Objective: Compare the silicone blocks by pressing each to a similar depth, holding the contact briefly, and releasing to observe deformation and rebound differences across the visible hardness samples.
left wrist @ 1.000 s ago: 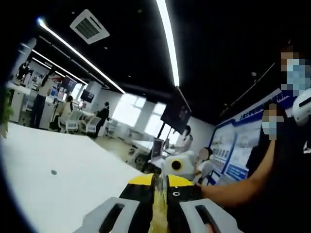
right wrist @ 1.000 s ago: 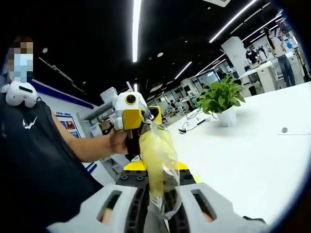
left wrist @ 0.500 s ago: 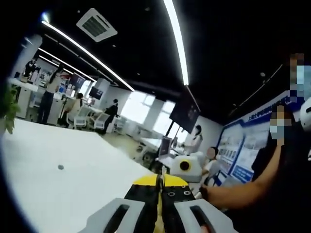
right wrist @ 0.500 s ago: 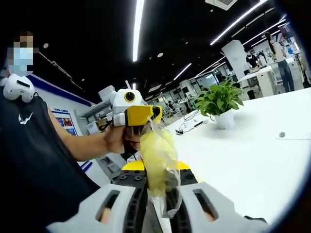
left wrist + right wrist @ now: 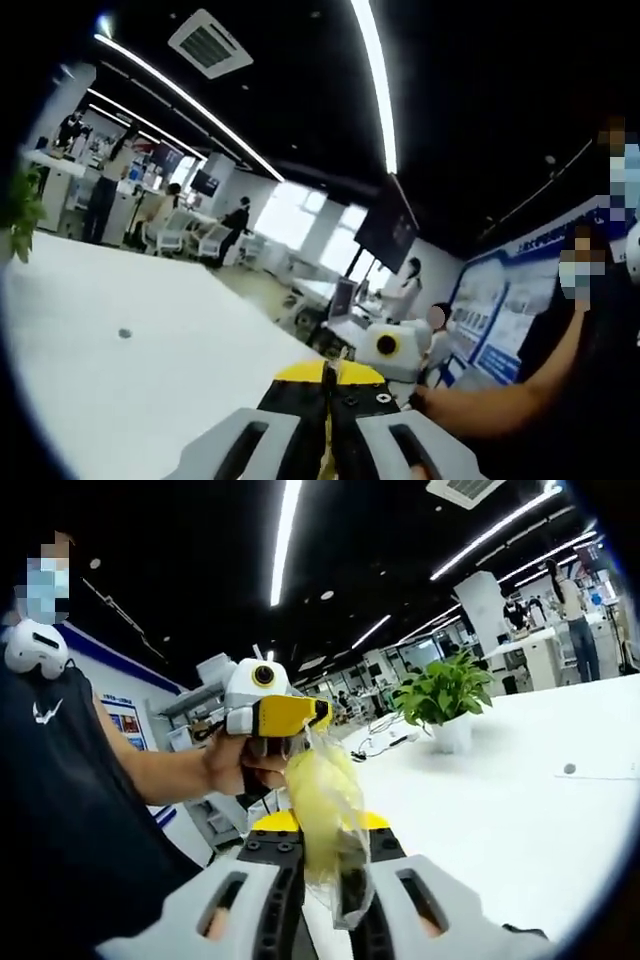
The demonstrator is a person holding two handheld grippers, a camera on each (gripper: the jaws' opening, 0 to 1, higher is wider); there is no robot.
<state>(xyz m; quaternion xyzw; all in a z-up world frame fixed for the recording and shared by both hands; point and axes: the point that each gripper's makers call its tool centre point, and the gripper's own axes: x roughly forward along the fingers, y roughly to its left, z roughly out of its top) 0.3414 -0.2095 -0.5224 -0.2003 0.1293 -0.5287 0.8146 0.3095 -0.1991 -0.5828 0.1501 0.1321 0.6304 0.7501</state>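
An open office under a dark ceiling with long light strips; a broad white table [image 5: 520,820] runs off toward desks and people at the back.

Since half a second ago little has changed: in the right gripper view the left gripper has sat a touch higher against the ceiling, and the bag between the two grippers hangs much as it did.

Nearest in the right gripper view, the right gripper [image 5: 322,880] rises from 6 o'clock, jaws closed on the lower end of a yellow block in a clear bag [image 5: 325,805]. The bag stretches up toward 11 o'clock, where the left gripper [image 5: 318,720], held in a hand [image 5: 235,765], pinches its top end. Both are lifted clear of the table. A bare forearm leads back to a dark shirt at 9 o'clock.

In the left gripper view the jaws are shut together, a yellow sliver of bag between them, with the right gripper beyond at 5 o'clock.

Farther off stand a potted plant [image 5: 445,695] at 2 o'clock and a small dark spot [image 5: 569,769] on the table at 3 o'clock.
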